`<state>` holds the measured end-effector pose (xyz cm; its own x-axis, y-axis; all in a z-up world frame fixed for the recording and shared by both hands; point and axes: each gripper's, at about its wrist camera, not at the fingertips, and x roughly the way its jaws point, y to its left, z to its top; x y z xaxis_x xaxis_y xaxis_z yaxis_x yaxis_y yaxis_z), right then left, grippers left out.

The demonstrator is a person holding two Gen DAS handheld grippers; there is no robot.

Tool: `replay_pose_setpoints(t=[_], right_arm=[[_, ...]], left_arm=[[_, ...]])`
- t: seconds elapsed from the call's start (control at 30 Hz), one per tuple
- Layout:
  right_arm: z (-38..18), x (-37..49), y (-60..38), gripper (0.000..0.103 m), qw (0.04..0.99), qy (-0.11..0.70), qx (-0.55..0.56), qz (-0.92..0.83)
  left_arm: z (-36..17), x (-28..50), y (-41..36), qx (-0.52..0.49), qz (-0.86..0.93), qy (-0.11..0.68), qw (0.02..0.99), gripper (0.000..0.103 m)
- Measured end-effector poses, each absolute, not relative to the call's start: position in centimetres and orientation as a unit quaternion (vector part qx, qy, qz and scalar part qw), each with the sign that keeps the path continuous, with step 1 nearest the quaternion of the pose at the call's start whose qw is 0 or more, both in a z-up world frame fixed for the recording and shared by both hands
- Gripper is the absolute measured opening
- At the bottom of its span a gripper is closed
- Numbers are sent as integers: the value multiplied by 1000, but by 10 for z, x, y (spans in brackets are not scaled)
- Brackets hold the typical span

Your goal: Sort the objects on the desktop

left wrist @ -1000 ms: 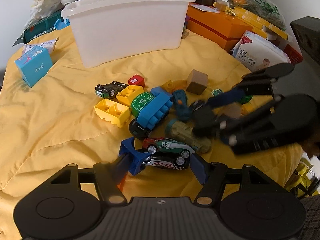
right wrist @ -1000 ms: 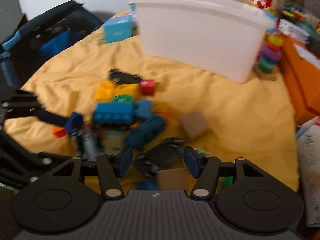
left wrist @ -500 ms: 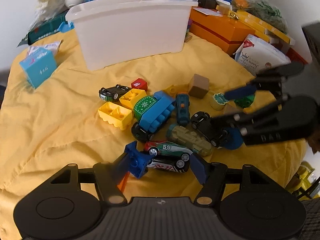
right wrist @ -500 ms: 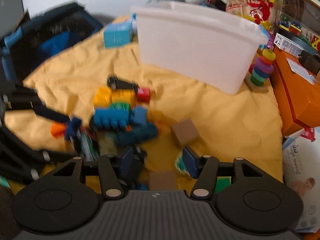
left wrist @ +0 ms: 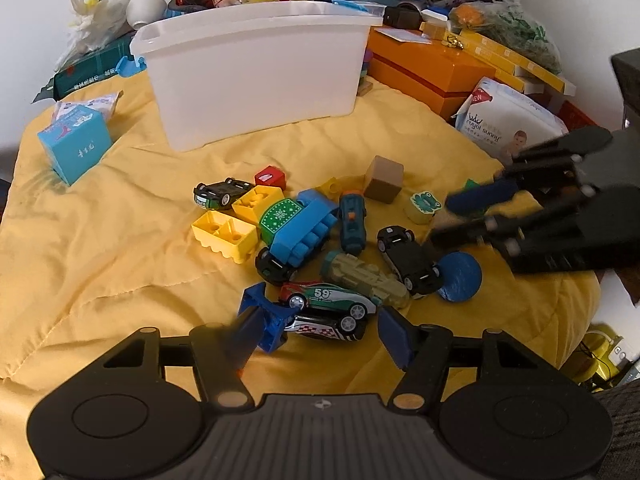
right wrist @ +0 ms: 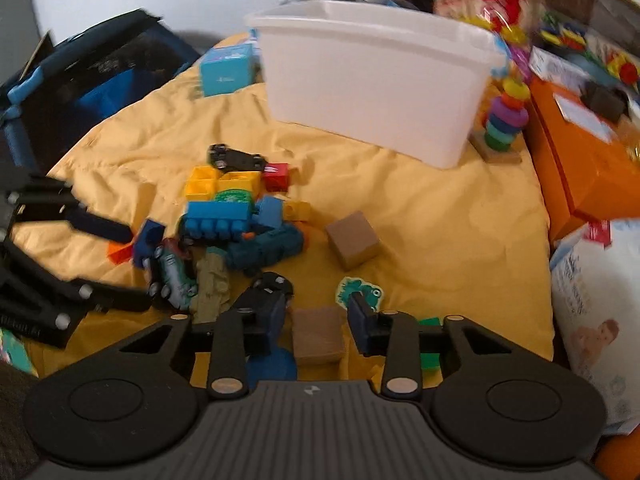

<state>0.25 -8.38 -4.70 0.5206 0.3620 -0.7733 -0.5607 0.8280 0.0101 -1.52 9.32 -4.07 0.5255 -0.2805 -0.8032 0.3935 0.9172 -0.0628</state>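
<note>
Brown wooden cube point(right wrist: 318, 340): plain, flat-faced, on yellow cloth point(right wrist: 440, 240), bottom centre of right wrist view.
Right gripper point(right wrist: 316, 322): jaws just closing around cube, gaps visible either side, not pressing.
Left gripper point(left wrist: 320, 332): wide open over two stacked racing cars point(left wrist: 326, 308), gripping nothing.
Change: black toy car point(left wrist: 410, 260), earlier between right jaws, now outside, left of them.

A soft, matt yellow cloth point(left wrist: 120, 240), creased and stitched, fills the frame's middle. At upper centre stands a smooth, translucent white plastic bin point(left wrist: 256, 76). The toy cars point(left wrist: 328, 298) in the lower middle look like glossy painted plastic, as do the studded bricks point(left wrist: 224, 234). A matt wooden cube point(left wrist: 383, 180) sits right of centre. A glossy orange box point(left wrist: 424, 68) lies at upper right.
</note>
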Motion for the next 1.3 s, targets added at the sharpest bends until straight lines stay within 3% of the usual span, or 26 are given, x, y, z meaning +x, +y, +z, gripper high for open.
replay_pose_setpoints(t=[0.2, 0.47, 0.8, 0.83, 0.9, 1.03, 1.17, 1.3], right_arm=[[-61, 0, -58, 37, 848, 445, -97, 273], [-69, -18, -23, 39, 844, 392, -246, 272], [-77, -8, -35, 26, 849, 404, -227, 256], [-77, -9, -33, 26, 848, 403, -227, 258], [-75, -11, -34, 25, 847, 401, -228, 264], [-67, -19, -44, 22, 843, 412, -197, 283], [-68, -22, -55, 22, 825, 446, -160, 307], [-71, -28, -55, 25, 820, 448, -188, 302]], left_arm=[[-42, -14, 89, 66, -196, 447, 870, 66], [-42, -15, 82, 76, -208, 452, 864, 62], [-65, -8, 58, 151, -214, 447, 855, 61], [-67, -6, 60, 163, -202, 448, 856, 59], [-61, -2, 69, 150, -196, 453, 857, 40], [-46, -8, 100, 83, -222, 476, 847, 33], [-46, -22, 114, 90, -233, 493, 833, 34], [-43, -31, 123, 72, -211, 482, 847, 51]])
